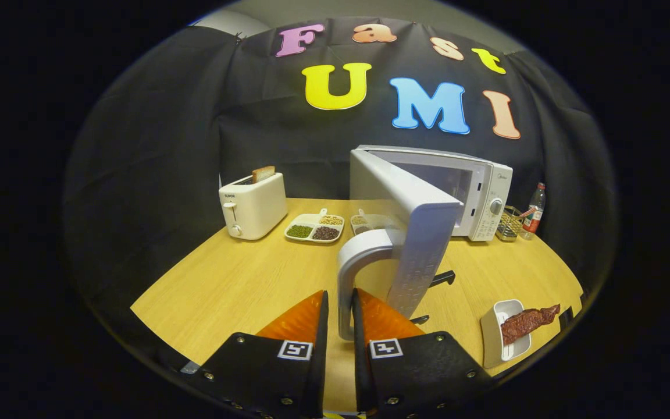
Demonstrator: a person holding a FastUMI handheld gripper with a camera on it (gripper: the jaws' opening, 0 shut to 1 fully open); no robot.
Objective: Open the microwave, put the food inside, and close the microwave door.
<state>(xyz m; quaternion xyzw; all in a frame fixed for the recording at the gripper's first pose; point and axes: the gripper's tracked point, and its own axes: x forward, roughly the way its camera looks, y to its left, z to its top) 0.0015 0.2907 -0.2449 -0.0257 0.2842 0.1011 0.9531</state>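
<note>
- I have the microwave door's handle between my fingers; the gripper is nearly closed on its lower end, both fingers pressing it as far as I can tell.
- The door is swung well out toward me, so I judge the opening step almost done.
- Next I'd let go, move right of my fingers to the food, a dark reddish strip lying across a small white dish, and carry it around the door's edge into the cavity.
- The open door stands between my fingers and the cavity; that is the obstacle.
- Beyond on the table: toaster left, divided trays of beans, bottle and wire basket beside the microwave.
</note>
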